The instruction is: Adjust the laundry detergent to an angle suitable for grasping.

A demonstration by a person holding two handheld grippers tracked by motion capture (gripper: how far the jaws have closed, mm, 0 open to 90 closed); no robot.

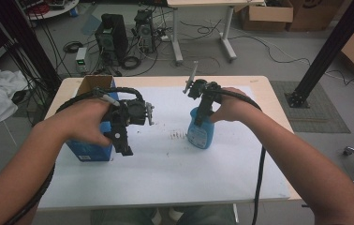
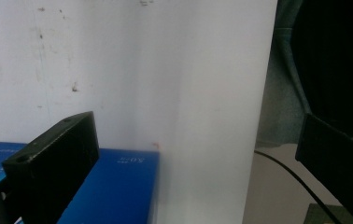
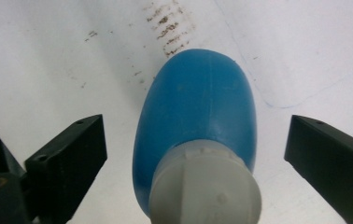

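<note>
On the desk (image 1: 259,93), the right tongs (image 3: 198,154) stand apart around the blue bottle (image 3: 195,116), pads clear; the left tongs (image 2: 188,154) gape beside the blue box (image 2: 114,186).

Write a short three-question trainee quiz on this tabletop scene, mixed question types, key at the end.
1. True or false: the right gripper is clamped on the blue bottle.
2. Multiple choice: the blue box stands (A) at the table's left side, by the left gripper; (B) on the floor; (C) on top of the bottle.
3. Short answer: what colour is the bottle's cap, seen in the right gripper view?

Key
1. False: the black jaws stand apart on either side of the bottle, with a gap on each side.
2. A.
3. Light grey.
</note>
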